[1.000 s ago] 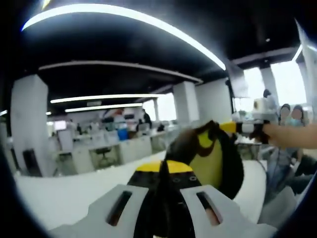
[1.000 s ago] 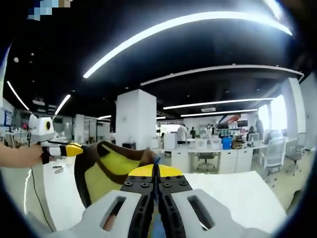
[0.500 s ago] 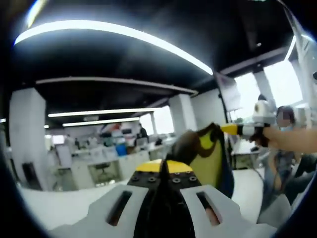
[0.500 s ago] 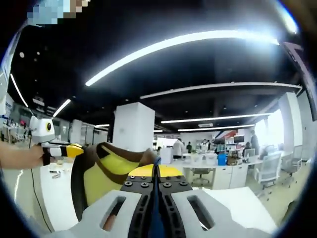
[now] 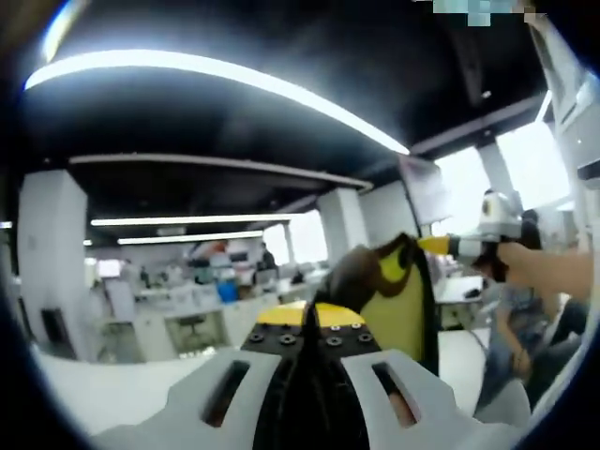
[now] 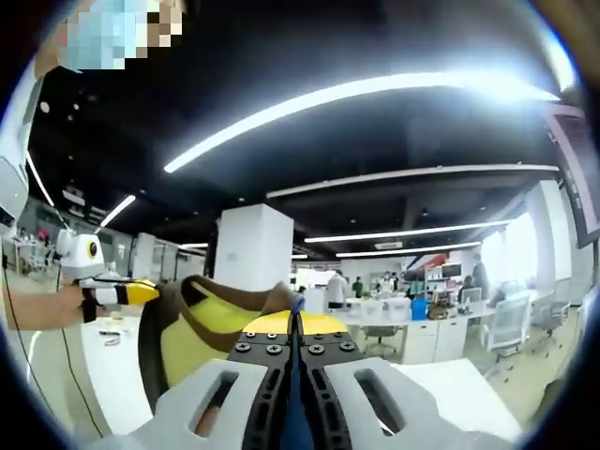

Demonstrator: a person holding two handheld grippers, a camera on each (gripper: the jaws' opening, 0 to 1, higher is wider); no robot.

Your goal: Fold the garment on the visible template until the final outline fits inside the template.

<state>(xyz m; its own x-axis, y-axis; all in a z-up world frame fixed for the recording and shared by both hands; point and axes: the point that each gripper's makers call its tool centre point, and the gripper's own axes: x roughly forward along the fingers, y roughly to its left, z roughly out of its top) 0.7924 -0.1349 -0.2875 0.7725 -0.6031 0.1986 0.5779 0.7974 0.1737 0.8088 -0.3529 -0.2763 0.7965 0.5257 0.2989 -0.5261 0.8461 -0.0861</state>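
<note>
A yellow and dark brown garment (image 5: 389,295) hangs in the air, stretched between both grippers. My left gripper (image 5: 310,323) is shut on one edge of it, with dark cloth pinched between its jaws. In the left gripper view the right gripper (image 5: 441,246) holds the garment's far corner with yellow jaw tips. My right gripper (image 6: 294,323) is shut on the garment (image 6: 202,328), a blue strip showing between its jaws. The left gripper (image 6: 131,293) comes in from the left in the right gripper view, gripping the cloth's other end. The template is hidden.
A white table (image 6: 450,384) lies below the garment. Beyond it stand office desks (image 5: 187,314), chairs and white pillars (image 6: 253,258). A person (image 5: 511,319) sits at the right of the left gripper view. A forearm (image 6: 37,305) reaches in from the left.
Both grippers have risen and tilted upward, so more ceiling shows. The garment stays stretched between them and hangs a little higher and straighter.
</note>
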